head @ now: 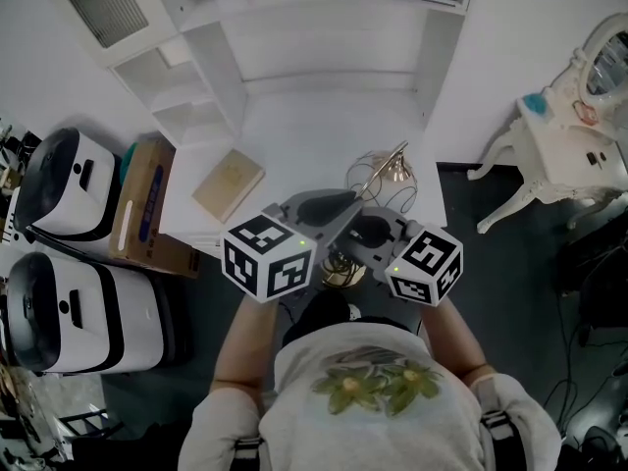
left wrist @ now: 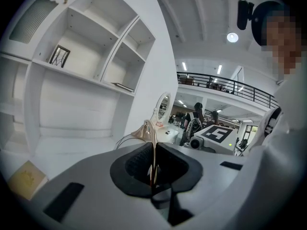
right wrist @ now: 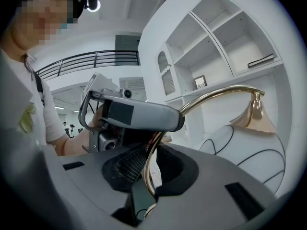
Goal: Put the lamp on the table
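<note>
The lamp has a thin gold stem, a gold cone head (head: pixel 396 170) and a black wire cage shade (head: pixel 378 177). It hangs over the front edge of the white table (head: pixel 314 135), with its round base (head: pixel 339 269) near my body. My left gripper (head: pixel 337 209) is shut on the stem (left wrist: pixel 154 163). My right gripper (head: pixel 371 232) is shut on the same stem (right wrist: pixel 152 169), just beside the left one. In the right gripper view the stem arches up to the cone (right wrist: pixel 254 116) above the cage (right wrist: pixel 249 152). Whether the base touches the table is hidden.
A tan book (head: pixel 228 184) lies on the table's left part. White shelves (head: pixel 196 67) rise behind the table. A cardboard box (head: pixel 147 209) and two white cases (head: pixel 69 189) stand on the floor at left. A white dressing table (head: pixel 579 135) is at right.
</note>
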